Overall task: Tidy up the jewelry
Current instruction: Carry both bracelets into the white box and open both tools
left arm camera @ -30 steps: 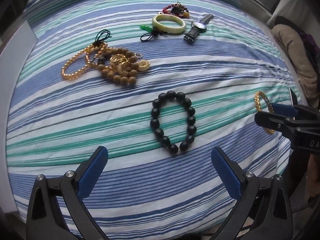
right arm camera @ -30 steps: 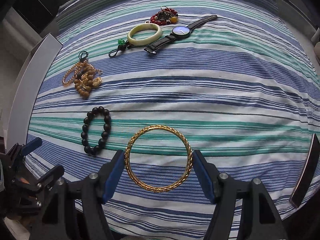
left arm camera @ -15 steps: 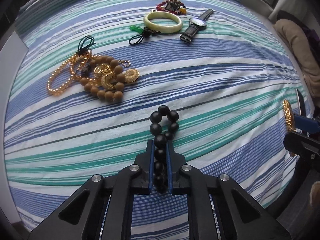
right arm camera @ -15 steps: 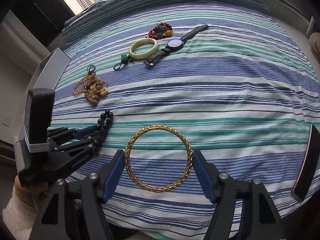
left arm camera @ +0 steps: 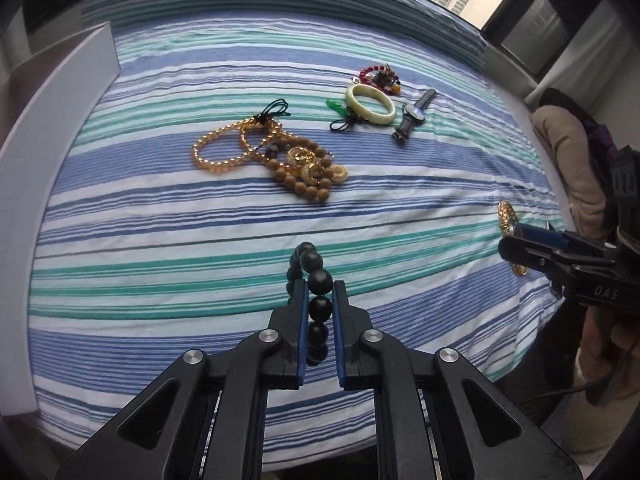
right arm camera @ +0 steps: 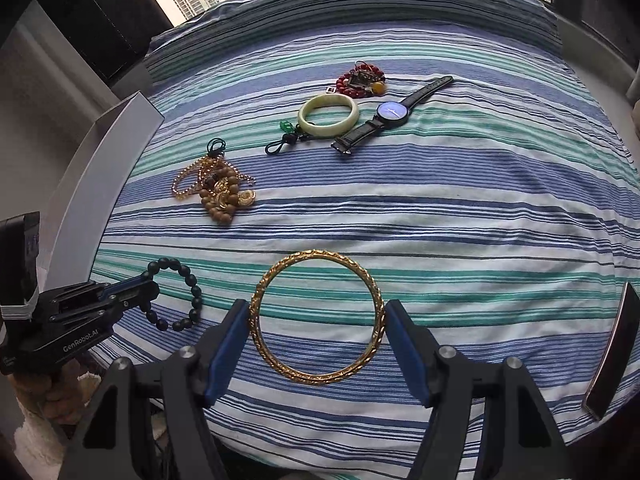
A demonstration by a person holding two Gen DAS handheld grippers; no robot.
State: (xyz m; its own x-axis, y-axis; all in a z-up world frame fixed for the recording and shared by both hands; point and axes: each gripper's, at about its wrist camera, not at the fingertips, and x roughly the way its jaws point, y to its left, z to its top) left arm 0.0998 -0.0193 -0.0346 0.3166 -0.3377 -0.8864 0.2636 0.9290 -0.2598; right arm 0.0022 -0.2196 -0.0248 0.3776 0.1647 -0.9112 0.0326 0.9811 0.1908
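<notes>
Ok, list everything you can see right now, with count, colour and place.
bead bracelet: one, black, clamped in the left gripper
bangle: one, gold, held across the right gripper
bead pile: one tangle, amber and tan beads with gold coins, left of centre on the bed
ring bangle: one, pale green, far side
charm: one, green on black cord, beside the pale bangle
watch: one, dark strap, blue face, right of the pale bangle
red beads: one cluster, farthest back
bedsheet: one, blue, teal and white stripes
left gripper: black, blue pads, shut
right gripper: black, blue pads, gripping
</notes>
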